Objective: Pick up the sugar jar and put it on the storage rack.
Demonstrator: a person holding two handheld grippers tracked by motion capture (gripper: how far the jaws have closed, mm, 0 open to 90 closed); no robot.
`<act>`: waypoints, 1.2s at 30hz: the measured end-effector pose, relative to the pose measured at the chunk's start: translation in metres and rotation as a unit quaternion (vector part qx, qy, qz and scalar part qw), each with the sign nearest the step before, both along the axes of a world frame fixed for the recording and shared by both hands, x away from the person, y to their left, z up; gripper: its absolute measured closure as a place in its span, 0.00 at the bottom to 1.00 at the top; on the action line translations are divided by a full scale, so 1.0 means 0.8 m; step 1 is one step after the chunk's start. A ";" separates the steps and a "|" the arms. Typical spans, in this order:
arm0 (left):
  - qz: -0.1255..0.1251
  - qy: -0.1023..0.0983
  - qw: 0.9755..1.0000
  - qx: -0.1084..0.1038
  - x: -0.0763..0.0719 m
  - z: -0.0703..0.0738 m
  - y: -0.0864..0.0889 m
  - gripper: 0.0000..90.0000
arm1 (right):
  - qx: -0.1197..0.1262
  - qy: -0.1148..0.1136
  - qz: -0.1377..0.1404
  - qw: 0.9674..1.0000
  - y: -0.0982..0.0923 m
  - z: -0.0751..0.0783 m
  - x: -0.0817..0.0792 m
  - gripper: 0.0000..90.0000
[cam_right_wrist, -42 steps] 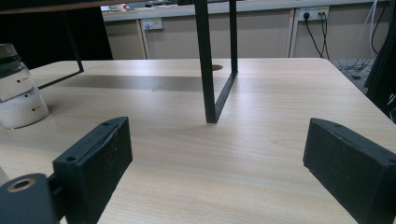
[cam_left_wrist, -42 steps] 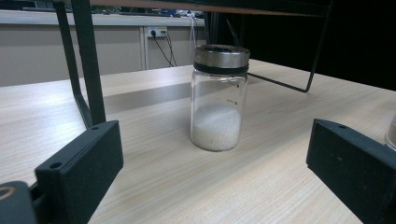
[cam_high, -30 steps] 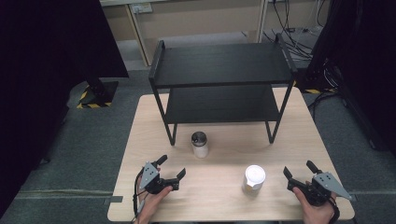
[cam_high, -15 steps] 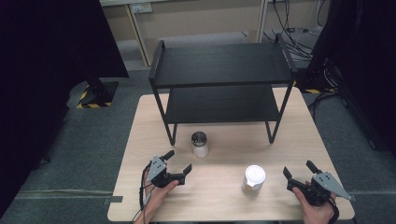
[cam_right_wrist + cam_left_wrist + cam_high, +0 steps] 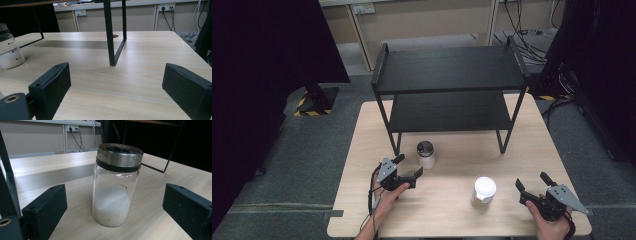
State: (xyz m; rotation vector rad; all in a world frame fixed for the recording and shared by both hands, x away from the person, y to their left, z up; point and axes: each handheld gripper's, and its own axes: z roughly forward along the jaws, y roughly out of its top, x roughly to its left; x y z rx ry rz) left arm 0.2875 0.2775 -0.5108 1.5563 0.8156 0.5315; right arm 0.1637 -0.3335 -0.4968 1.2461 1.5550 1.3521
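A glass jar (image 5: 426,154) with a metal lid stands on the table just in front of the shelf. In the left gripper view this jar (image 5: 116,185) is close ahead and partly filled with white granules. My left gripper (image 5: 408,166) is open just short of it, jaws wide, and nothing is between them. A white-lidded container (image 5: 484,192) stands nearer the front edge. My right gripper (image 5: 532,180) is open and empty to the right of that container. The glass jar (image 5: 8,50) also appears at the left edge of the right gripper view.
A black two-tier shelf (image 5: 452,75) stands on the far half of the wooden table (image 5: 452,220), both tiers bare. One of its legs (image 5: 110,37) rises ahead of my right gripper. Grey carpet surrounds the table.
My left gripper has moved forward and to the right, closer to the glass jar. The right gripper and both containers have stayed put.
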 end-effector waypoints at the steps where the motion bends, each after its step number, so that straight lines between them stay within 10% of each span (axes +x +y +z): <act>1: -0.001 0.000 1.000 0.007 0.003 0.002 -0.003 0.05 | -0.001 0.000 0.000 1.000 0.000 0.000 0.000 0.10; 36: 0.009 0.031 0.997 0.070 0.047 0.027 -0.059 0.19 | 0.003 0.000 0.000 1.000 -0.001 0.000 0.000 0.10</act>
